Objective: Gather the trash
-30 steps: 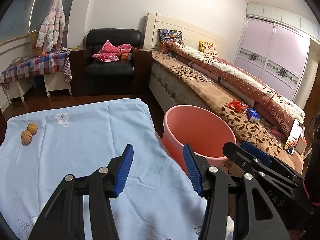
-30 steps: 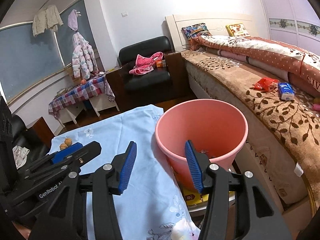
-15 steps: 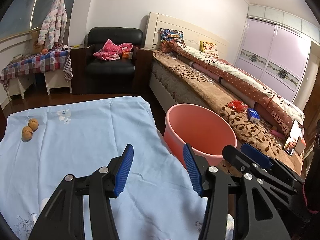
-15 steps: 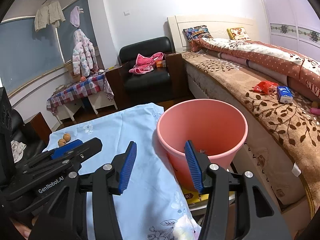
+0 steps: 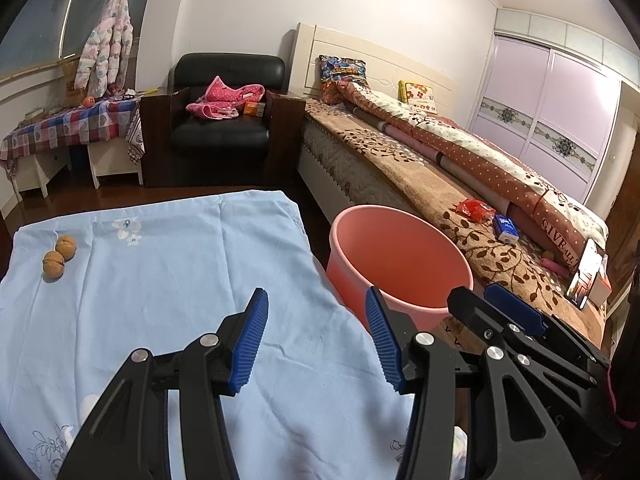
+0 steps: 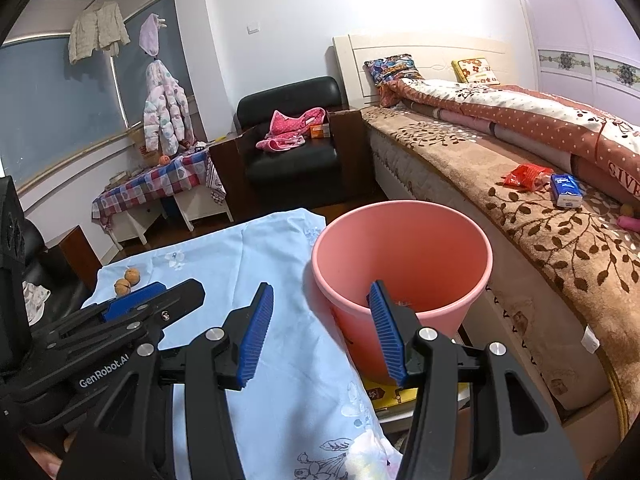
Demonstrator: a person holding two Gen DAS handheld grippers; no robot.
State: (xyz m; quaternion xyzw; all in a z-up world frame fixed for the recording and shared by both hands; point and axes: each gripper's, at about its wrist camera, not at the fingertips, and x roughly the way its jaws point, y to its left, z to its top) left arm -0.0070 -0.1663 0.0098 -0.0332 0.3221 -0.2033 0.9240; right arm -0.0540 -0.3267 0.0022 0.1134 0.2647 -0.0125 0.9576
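A pink plastic bucket (image 5: 400,256) stands on the floor between the table and the bed; it also shows in the right wrist view (image 6: 400,256). Two walnuts (image 5: 59,255) lie at the far left of the light blue tablecloth (image 5: 168,264), also seen in the right wrist view (image 6: 127,281). My left gripper (image 5: 316,336) is open and empty above the cloth's right part. My right gripper (image 6: 320,328) is open and empty, its right finger over the bucket's near rim. A red wrapper (image 5: 474,210) and a blue tissue pack (image 5: 506,229) lie on the bed.
The bed (image 5: 420,168) with a brown leaf blanket runs along the right. A black armchair (image 5: 224,120) with pink clothes stands behind the table. A checked side table (image 5: 68,124) is at the far left. A yellow box (image 6: 384,394) lies under the bucket's side.
Both grippers have drawn back slightly and tilted a little; the bucket and walnuts sit a bit lower in view. Both stay open and empty.
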